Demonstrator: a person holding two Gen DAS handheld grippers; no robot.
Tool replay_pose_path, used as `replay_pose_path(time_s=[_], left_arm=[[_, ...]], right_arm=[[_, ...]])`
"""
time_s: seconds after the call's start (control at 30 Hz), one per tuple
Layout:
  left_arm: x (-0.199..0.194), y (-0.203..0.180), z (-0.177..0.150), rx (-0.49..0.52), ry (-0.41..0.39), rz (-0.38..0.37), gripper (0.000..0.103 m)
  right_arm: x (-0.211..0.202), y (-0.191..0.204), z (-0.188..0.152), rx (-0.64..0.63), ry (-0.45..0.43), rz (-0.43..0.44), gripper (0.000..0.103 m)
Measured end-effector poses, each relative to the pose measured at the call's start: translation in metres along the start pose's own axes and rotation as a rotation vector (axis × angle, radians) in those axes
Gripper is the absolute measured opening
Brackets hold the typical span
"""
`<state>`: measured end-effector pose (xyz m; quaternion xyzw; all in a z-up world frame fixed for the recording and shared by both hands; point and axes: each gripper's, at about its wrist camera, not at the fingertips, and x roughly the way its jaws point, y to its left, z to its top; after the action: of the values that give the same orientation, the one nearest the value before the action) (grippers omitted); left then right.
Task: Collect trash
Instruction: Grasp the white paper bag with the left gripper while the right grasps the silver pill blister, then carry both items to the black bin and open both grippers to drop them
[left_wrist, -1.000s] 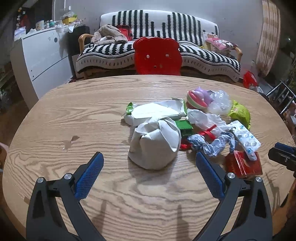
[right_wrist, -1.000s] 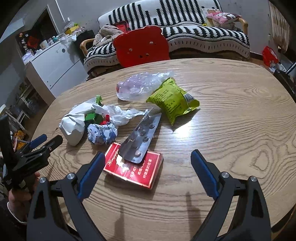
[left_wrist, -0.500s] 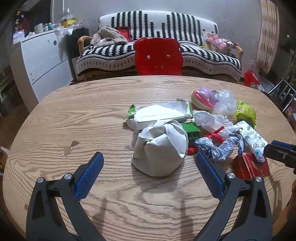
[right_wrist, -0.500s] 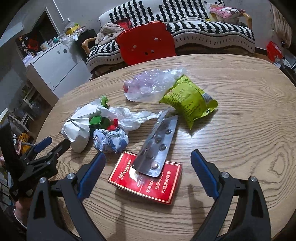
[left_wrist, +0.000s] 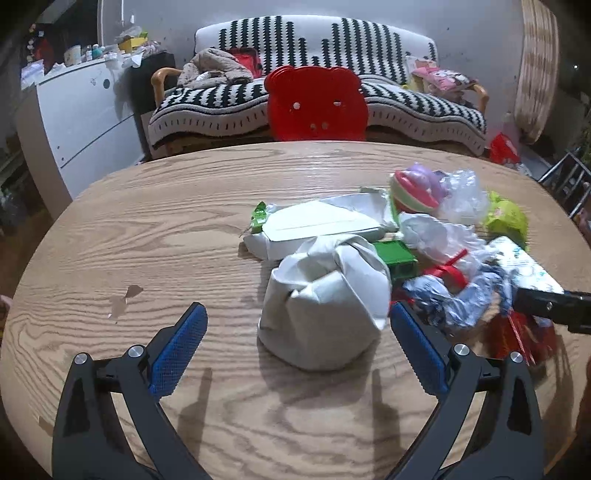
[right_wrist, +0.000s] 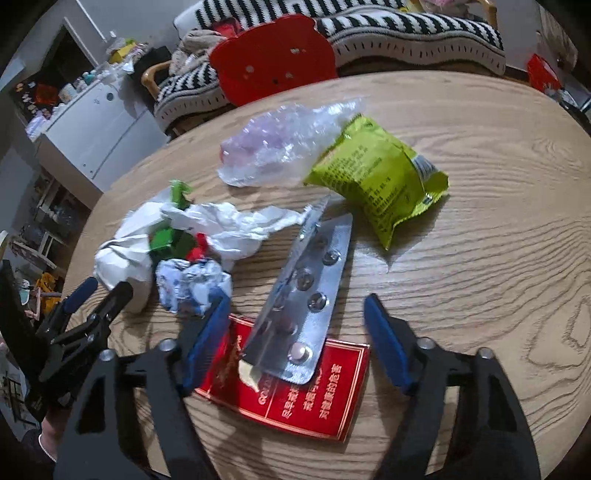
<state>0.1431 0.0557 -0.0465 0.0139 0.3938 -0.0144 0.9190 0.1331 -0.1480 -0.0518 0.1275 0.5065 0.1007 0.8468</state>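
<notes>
Left gripper (left_wrist: 297, 328): jaws wide, white paper bundle (left_wrist: 325, 302) between them, seemingly untouched.
Right gripper (right_wrist: 297, 321): jaws just narrowing around blister pack (right_wrist: 306, 299) on red carton (right_wrist: 295, 395), not gripping.

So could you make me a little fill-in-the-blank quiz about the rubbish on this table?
1. The silver blister pack lies partly on top of the flat ____ box.
2. The snack packet near the clear plastic bag is ____.
3. The left gripper faces a knotted ____ bag.

Missing words: red; green; white
</notes>
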Motion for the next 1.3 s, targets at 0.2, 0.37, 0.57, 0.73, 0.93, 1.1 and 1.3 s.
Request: replay_pose_path(time_s=[0.2,0.37,0.57,0.73,0.93,1.1,1.3], left_arm=[[0.003,-0.011,0.005,-0.029,0.028,-0.047,0.069],[-0.017,-0.021,0.001,0.027,0.001,-0.050,0.068],[-0.046,-0.020,0.004,0.008,-0.022,-0.025,0.068],[-0.070,-0.040,0.010,0.003,-0.046,-0.048,0.068],[-0.097,-0.113,0.018,0.072,-0.070,-0.151,0.068],[-0.114,-0.198,0.015,0.144,-0.071,-0.278,0.068],[-0.136,-0.322,-0.011,0.277,-0.083,-0.460,0.068]], right_arm=[[-0.006,0.004,0.000,-0.034,0.002,0.000,0.033],[-0.026,0.010,-0.003,-0.074,-0.059,-0.009,0.033],[-0.066,0.005,-0.012,-0.095,-0.152,-0.035,0.033],[-0.105,-0.021,-0.023,-0.094,-0.215,-0.073,0.033],[-0.155,-0.074,-0.041,-0.038,-0.273,-0.140,0.033],[-0.199,-0.154,-0.070,0.063,-0.308,-0.230,0.033],[-0.262,-0.259,-0.121,0.226,-0.372,-0.343,0.033]])
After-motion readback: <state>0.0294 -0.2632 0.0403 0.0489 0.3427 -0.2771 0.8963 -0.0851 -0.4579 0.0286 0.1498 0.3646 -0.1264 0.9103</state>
